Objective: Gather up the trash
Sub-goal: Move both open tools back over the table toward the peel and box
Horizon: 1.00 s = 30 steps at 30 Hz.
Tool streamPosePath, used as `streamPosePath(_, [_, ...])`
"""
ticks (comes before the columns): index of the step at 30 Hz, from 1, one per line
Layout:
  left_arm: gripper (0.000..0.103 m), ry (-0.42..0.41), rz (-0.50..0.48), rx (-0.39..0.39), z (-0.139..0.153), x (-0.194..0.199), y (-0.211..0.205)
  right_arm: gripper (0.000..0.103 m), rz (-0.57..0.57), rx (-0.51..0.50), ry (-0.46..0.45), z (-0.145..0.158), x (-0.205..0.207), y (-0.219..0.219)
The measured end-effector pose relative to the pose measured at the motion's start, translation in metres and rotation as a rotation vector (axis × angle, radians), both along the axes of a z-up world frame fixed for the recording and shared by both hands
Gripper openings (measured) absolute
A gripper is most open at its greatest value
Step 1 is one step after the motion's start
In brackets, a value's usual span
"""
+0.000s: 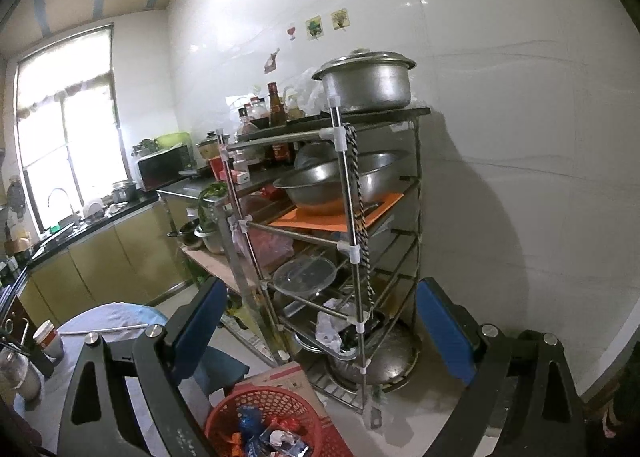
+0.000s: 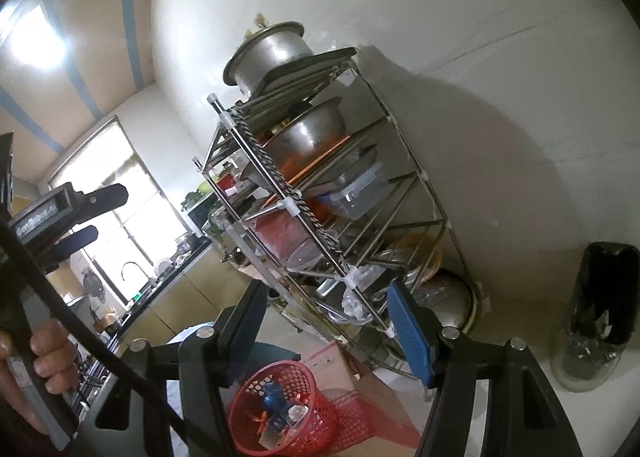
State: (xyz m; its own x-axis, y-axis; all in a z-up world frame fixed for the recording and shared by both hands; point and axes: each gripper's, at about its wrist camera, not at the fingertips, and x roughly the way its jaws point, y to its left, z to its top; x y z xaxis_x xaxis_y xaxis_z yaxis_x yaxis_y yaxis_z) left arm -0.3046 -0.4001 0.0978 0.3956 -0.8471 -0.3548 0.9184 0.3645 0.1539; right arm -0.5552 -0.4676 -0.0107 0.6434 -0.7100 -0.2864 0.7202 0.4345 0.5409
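A red mesh basket (image 1: 264, 417) stands on the floor below my left gripper (image 1: 320, 333), holding several wrappers and small cartons (image 1: 276, 437). The left gripper is open and empty, held high above the basket, blue pads wide apart. The basket also shows in the right wrist view (image 2: 284, 405). My right gripper (image 2: 328, 329) is open and empty too, above the basket. The left gripper also shows at the left of the right wrist view (image 2: 86, 213), open. A bin lined with a black bag (image 2: 600, 297) stands by the wall at right.
A metal rack (image 1: 344, 217) with pots, bowls and trays stands against the white wall. A cardboard box (image 1: 280, 377) lies beside the basket. A round table (image 1: 100, 321) with cups is at left. Counter, sink and window lie beyond.
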Motion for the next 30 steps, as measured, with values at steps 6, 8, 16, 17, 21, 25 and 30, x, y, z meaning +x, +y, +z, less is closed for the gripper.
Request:
streamPosePath(6, [0.095, -0.006, 0.012, 0.002, 0.002, -0.001, 0.000, 0.067, -0.006, -0.008, 0.005, -0.001, 0.001, -0.001])
streamPosePath(8, [0.095, -0.007, 0.020, 0.002, 0.003, 0.000, 0.000, 0.067, -0.003, -0.004, 0.011, -0.002, 0.003, -0.001])
streamPosePath(16, [0.095, 0.008, 0.068, 0.008, 0.003, 0.011, 0.002, 0.067, 0.034, 0.015, 0.006, -0.008, 0.009, -0.002])
streamPosePath(17, [0.095, 0.010, 0.072, 0.010, 0.003, 0.013, 0.001, 0.067, 0.039, 0.018, 0.007, -0.009, 0.010, -0.002])
streamPosePath(21, [0.095, 0.024, 0.089, 0.014, 0.001, 0.020, 0.001, 0.067, 0.056, 0.026, 0.008, -0.011, 0.014, -0.001])
streamPosePath(25, [0.095, 0.038, 0.097, 0.023, -0.002, 0.024, 0.000, 0.067, 0.065, 0.027, 0.019, -0.013, 0.019, 0.001])
streamPosePath(30, [0.095, 0.047, 0.107, 0.024, -0.007, 0.029, 0.002, 0.067, 0.077, 0.028, 0.027, -0.015, 0.024, 0.001])
